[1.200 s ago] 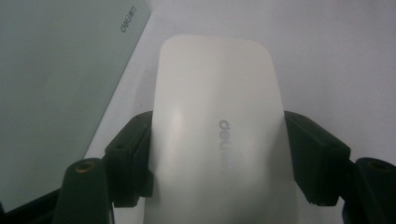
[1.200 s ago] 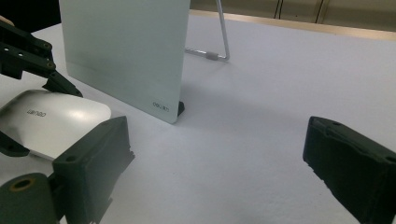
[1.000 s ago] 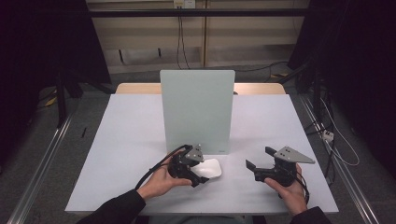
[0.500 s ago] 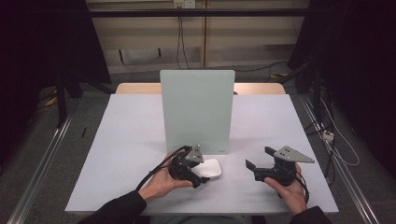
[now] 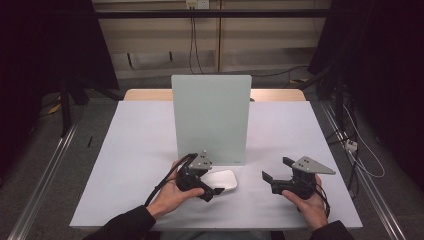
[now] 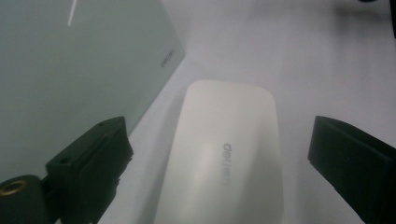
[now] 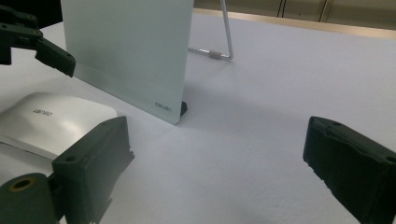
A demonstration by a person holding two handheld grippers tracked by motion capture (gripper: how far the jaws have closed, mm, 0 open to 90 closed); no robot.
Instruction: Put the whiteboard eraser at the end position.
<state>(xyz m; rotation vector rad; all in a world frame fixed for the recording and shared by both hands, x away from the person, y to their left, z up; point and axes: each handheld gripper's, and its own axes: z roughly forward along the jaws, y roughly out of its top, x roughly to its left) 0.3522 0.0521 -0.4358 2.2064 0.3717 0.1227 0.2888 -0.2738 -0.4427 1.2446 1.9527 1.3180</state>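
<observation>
Eraser (image 6: 226,154) lies between open left gripper's (image 6: 219,158) jaws.

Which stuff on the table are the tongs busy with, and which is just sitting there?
Busy with:
- white eraser, between the open left tongs, untouched
- upright pale green board beside it, probably

Just there:
- right tongs, open over bare table
- wire stand behind the board

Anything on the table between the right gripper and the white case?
No. In the high view, only bare table separates the right gripper from the white case; the upright board stands behind that gap.
</observation>
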